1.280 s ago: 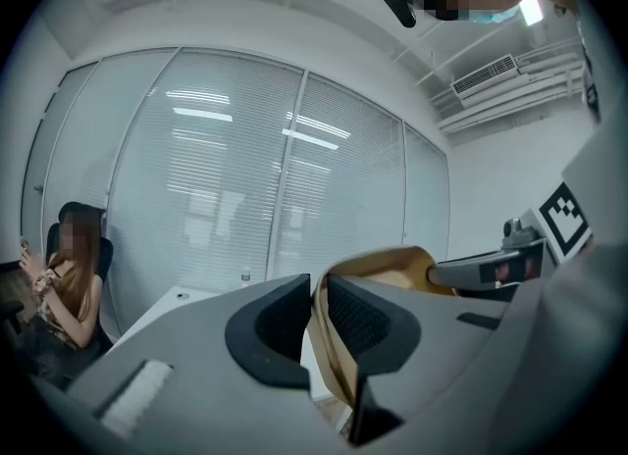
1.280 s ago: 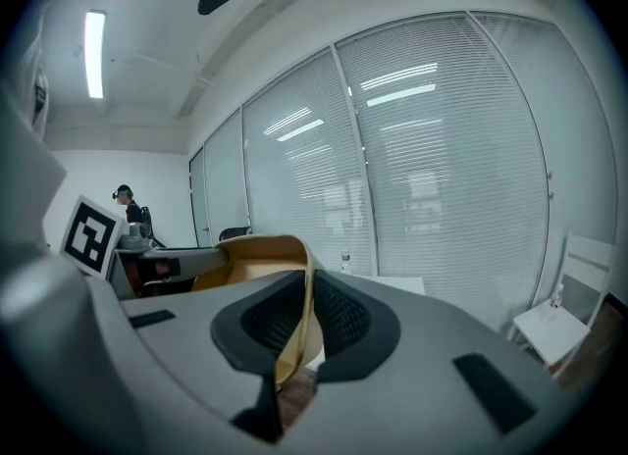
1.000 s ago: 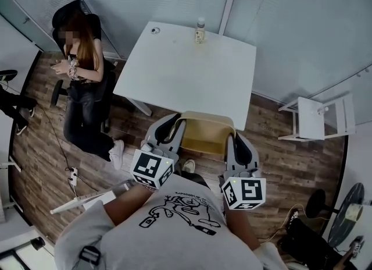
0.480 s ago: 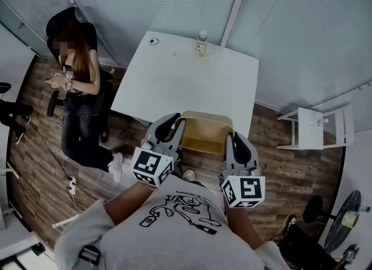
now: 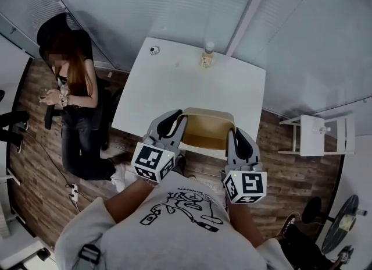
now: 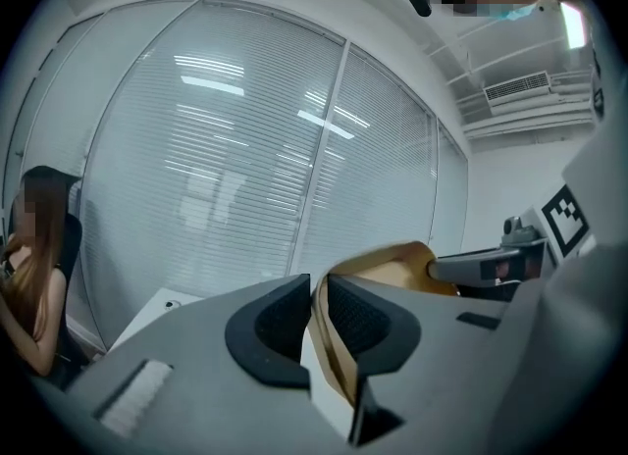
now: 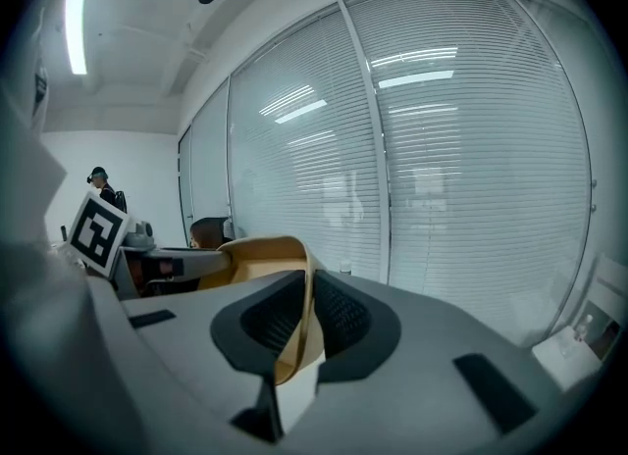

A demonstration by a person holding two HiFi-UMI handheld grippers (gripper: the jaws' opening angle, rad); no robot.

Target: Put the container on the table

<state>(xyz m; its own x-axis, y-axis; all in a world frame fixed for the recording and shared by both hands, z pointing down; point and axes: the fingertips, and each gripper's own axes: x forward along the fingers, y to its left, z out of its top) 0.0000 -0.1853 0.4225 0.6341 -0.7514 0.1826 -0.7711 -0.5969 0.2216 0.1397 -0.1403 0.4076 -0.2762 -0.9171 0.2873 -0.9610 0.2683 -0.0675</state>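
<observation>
A tan open-topped container (image 5: 206,128) hangs in the air between my two grippers, over the near edge of the white table (image 5: 174,88). My left gripper (image 5: 181,121) is shut on the container's left wall (image 6: 329,340), and my right gripper (image 5: 232,135) is shut on its right wall (image 7: 297,321). In both gripper views the thin tan wall is pinched between the dark pads. The container looks empty inside.
A small bottle (image 5: 206,55) stands at the table's far edge, and a small round object (image 5: 154,49) lies near its far left corner. A seated person (image 5: 72,97) is left of the table. A white stand (image 5: 319,135) is at the right. Blinds cover the glass wall (image 5: 174,7) behind.
Both grippers have carried the container forward toward the table; its far edge now overlaps the table's near edge. The table and bottle appear closer in the head view.
</observation>
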